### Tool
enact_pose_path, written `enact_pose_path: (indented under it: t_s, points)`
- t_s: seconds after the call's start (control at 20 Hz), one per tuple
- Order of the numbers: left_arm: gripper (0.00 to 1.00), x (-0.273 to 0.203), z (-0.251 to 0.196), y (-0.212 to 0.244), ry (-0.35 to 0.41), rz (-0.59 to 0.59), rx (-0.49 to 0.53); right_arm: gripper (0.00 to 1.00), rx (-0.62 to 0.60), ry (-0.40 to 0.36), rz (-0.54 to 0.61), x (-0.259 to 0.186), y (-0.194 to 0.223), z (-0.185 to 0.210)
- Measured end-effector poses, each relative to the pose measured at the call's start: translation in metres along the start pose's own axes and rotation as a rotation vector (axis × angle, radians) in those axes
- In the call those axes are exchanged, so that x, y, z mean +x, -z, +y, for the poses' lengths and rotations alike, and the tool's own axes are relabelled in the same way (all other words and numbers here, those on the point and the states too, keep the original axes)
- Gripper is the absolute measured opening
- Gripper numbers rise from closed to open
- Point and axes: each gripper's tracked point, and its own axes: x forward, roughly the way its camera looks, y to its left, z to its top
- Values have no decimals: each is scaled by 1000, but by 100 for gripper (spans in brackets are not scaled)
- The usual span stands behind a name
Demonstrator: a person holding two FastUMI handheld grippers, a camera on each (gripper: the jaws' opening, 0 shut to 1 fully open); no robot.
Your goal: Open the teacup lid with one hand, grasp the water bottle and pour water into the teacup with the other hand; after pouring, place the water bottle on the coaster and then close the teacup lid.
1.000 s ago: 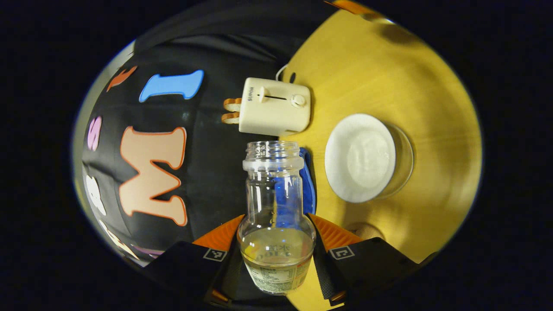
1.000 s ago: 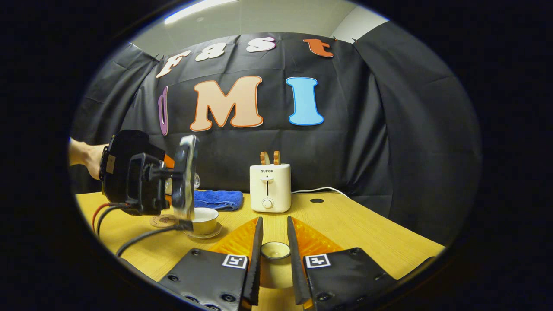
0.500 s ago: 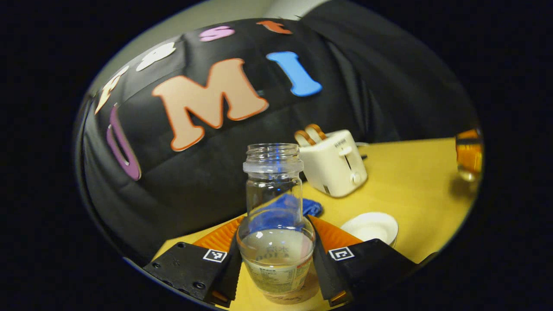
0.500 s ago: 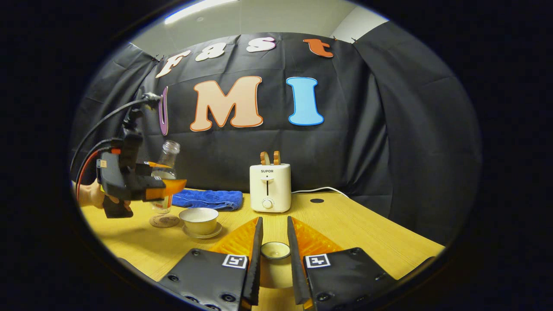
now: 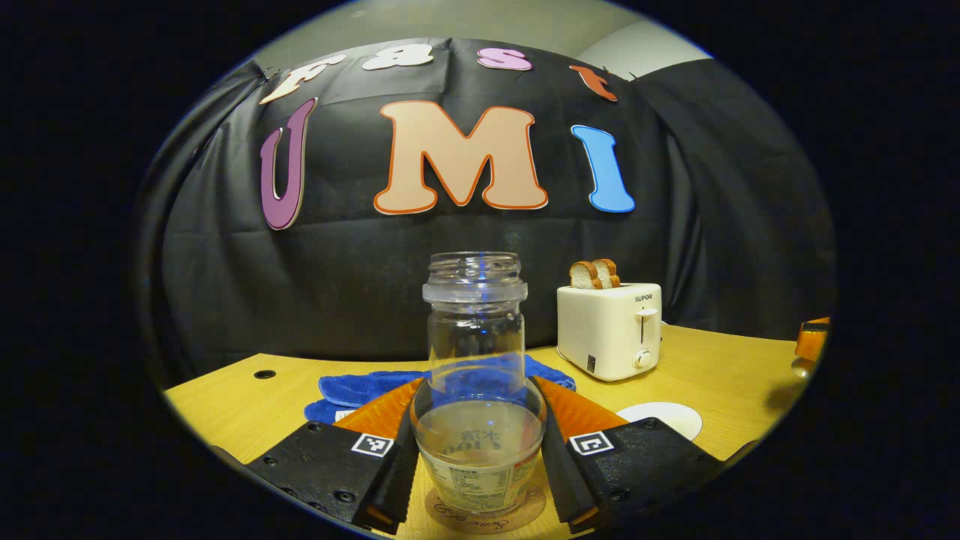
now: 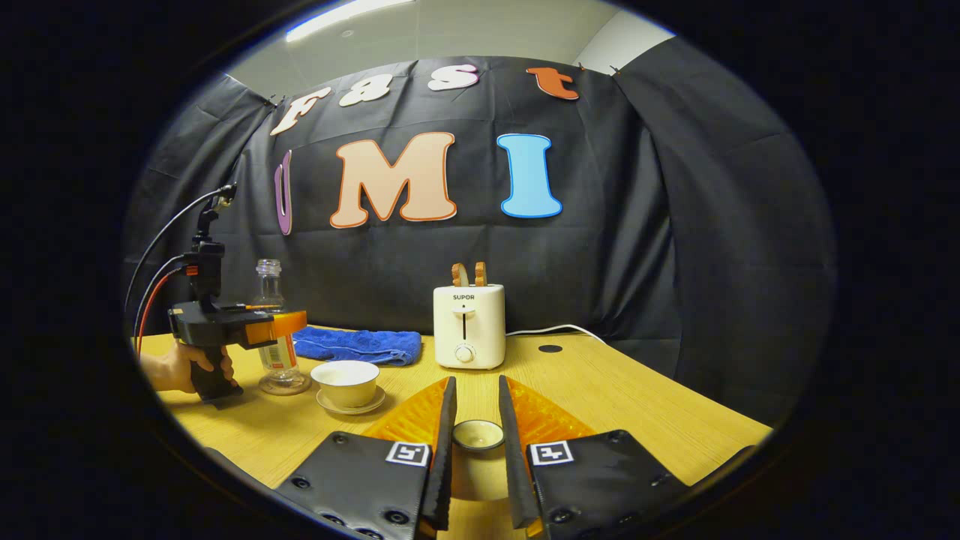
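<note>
We find the water bottle (image 5: 478, 390), tilted a second ago, now upright on the coaster (image 5: 484, 516) at bottom centre, left gripper (image 5: 480, 457) still clamping it; pouring appears complete. Right gripper (image 6: 475, 457) grips the teacup lid (image 6: 478, 435).

Teacup (image 6: 346, 383) just beside bottle (image 6: 276, 337)

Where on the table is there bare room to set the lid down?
Bare wood lies right of the toaster, toward the grommet hole. Also free: the table in front of the teacup. Crowded: bottle, teacup and blue towel cluster together.
</note>
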Motion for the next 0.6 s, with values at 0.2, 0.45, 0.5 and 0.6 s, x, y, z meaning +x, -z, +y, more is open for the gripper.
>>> enact_pose_path:
  t_s: [0.2, 0.45, 0.5, 0.6]
  points:
    - [70, -1, 3, 10, -10, 3, -42, 34, -1, 1, 0, 0, 0, 0]
    - [71, -5, 2, 10, -14, -10, -14, 34, -2, 6, 1, -1, 0, -1]
    - [70, -5, 2, 10, -16, -11, -12, 34, -1, 7, 2, -1, 0, -1]
    - [70, -4, 1, 10, -23, -6, -18, 34, -2, 7, 2, -1, 0, -1]
